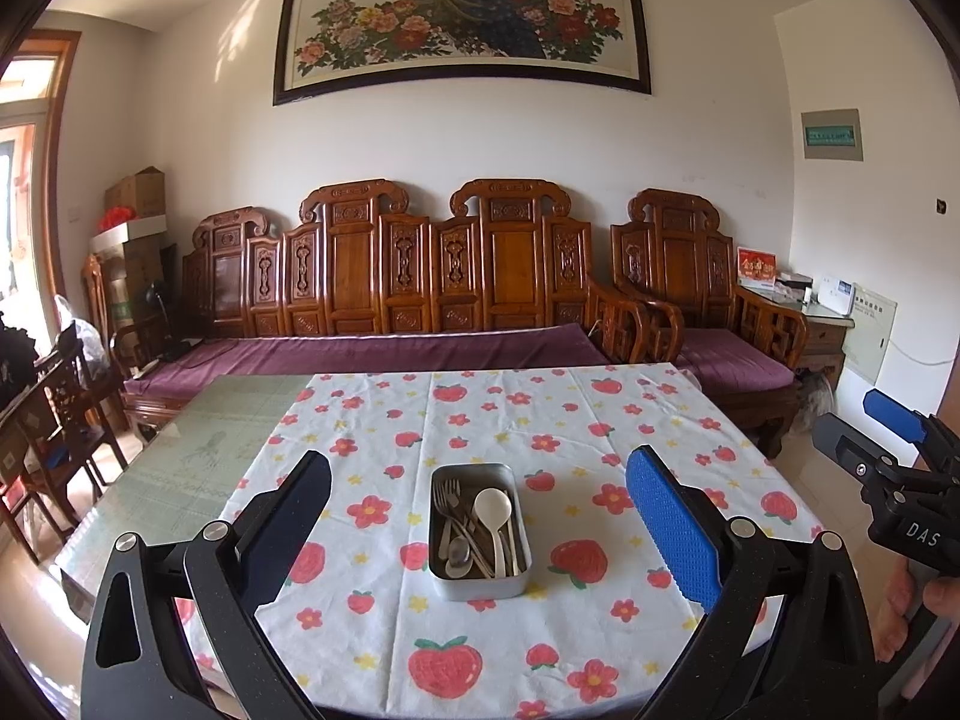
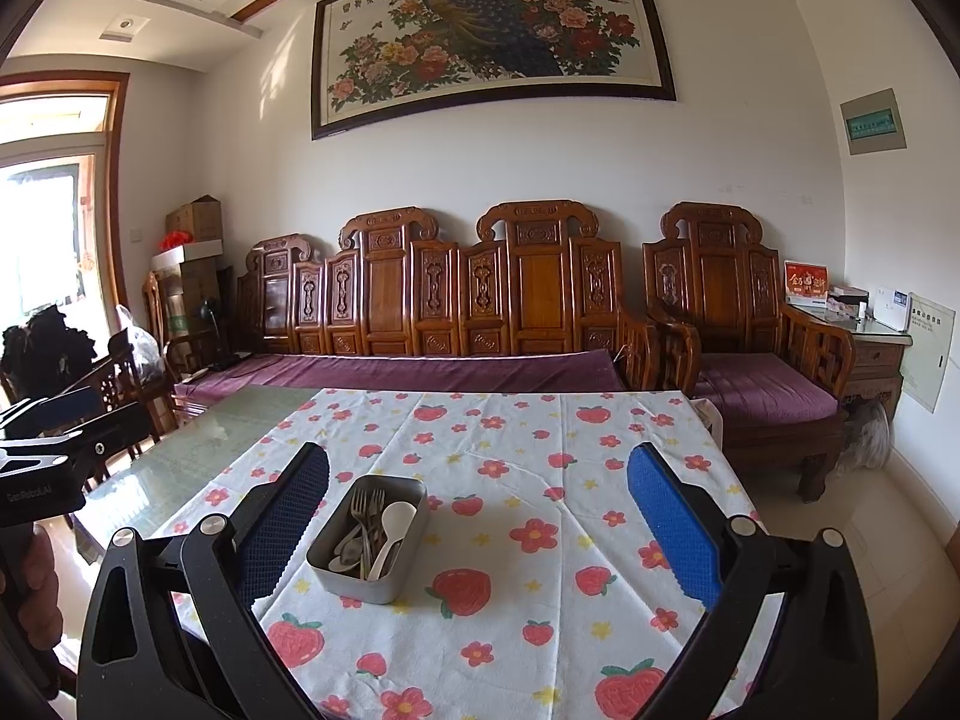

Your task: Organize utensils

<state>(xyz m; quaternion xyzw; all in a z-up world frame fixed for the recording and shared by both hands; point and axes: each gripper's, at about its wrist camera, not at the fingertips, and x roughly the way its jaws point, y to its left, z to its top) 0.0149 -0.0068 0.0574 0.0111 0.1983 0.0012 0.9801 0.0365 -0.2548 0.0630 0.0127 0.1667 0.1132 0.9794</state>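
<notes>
A rectangular metal tin (image 1: 479,582) stands on the strawberry-print tablecloth (image 1: 540,420). Inside lie several forks (image 1: 449,495), a white plastic spoon (image 1: 493,510) and a metal spoon (image 1: 459,553). My left gripper (image 1: 480,516) is open and empty, held above the near table edge with the tin between its fingers in view. My right gripper (image 2: 480,516) is open and empty; the tin (image 2: 366,576) sits left of centre, near its left finger (image 2: 288,516). The right gripper also shows at the right edge of the left wrist view (image 1: 864,438).
The cloth covers the right part of a glass-topped table (image 1: 198,450). A carved wooden sofa (image 1: 420,276) with purple cushions stands behind it, an armchair (image 1: 708,300) to the right. Wooden chairs (image 1: 54,420) stand at the left.
</notes>
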